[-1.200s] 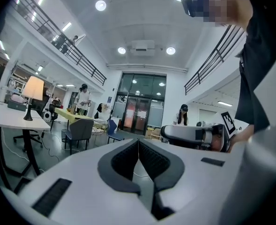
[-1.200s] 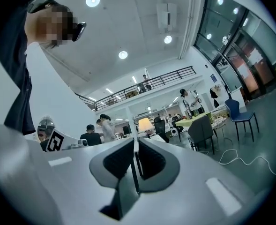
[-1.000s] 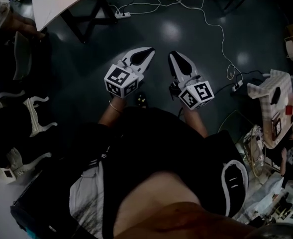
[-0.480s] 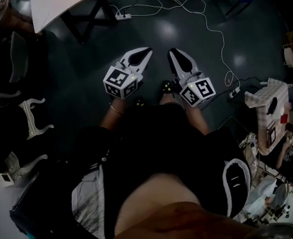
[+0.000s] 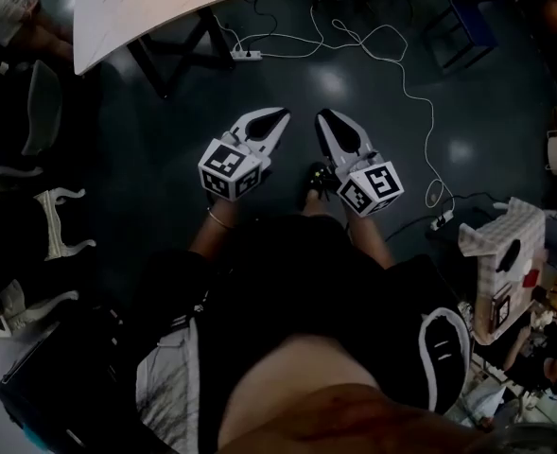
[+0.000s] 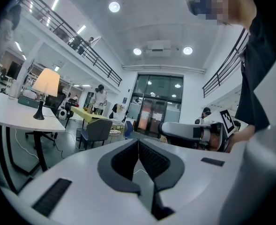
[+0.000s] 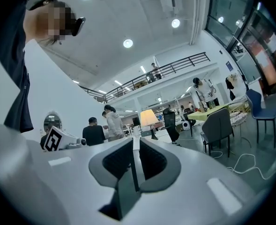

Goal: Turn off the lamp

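Note:
The lamp [image 6: 46, 86], lit, with a cream shade and a dark base, stands on a white table [image 6: 6, 117] far off to the left in the left gripper view. In the right gripper view the lamp [image 7: 149, 118] shows straight ahead beyond the jaws, still distant. From above, that table [image 5: 155, 8] lies at the upper left. My left gripper [image 5: 280, 114] and right gripper [image 5: 323, 116] are held side by side over the dark floor, both pointing forward. The left gripper [image 6: 138, 142] and right gripper [image 7: 134, 139] are shut, with nothing between the jaws.
A power strip [image 5: 245, 55] and white cables [image 5: 401, 74] lie on the floor ahead. White chair frames [image 5: 65, 220] stand at the left and a cardboard box [image 5: 505, 253] at the right. A grey chair [image 6: 98, 130] and several people are farther back.
The white table has come further into the head view, and the floor has slid towards me. Both grippers have travelled forward together, still shut.

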Tool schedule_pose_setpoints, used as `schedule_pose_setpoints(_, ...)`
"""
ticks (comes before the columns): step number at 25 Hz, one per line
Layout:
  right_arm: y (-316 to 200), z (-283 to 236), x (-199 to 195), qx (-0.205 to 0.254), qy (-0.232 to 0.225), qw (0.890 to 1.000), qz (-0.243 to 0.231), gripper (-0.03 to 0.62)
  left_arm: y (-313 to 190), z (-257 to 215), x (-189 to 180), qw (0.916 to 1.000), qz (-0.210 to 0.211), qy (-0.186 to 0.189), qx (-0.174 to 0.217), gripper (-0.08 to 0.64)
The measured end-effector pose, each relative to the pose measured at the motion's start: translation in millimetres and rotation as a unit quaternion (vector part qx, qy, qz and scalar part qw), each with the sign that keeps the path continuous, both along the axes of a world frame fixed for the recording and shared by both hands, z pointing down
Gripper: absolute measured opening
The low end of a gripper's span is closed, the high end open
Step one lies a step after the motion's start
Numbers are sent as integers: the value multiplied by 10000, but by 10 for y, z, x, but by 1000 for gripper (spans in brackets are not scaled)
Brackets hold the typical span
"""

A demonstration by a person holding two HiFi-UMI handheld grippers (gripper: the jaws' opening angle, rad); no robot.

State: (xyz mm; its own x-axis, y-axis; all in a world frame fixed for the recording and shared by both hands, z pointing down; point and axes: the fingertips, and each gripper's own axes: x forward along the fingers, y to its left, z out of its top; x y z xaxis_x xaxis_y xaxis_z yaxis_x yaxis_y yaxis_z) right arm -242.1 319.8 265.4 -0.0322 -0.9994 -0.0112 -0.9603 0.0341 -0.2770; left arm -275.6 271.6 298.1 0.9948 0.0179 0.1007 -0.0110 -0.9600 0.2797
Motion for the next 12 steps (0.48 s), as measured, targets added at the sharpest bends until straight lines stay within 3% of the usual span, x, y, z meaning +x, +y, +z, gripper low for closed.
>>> schedule_pose_setpoints(12,-333,-41,1179,166,-114,9994,-265,17,-242,19,1145,9997,-110,-185,77,6)
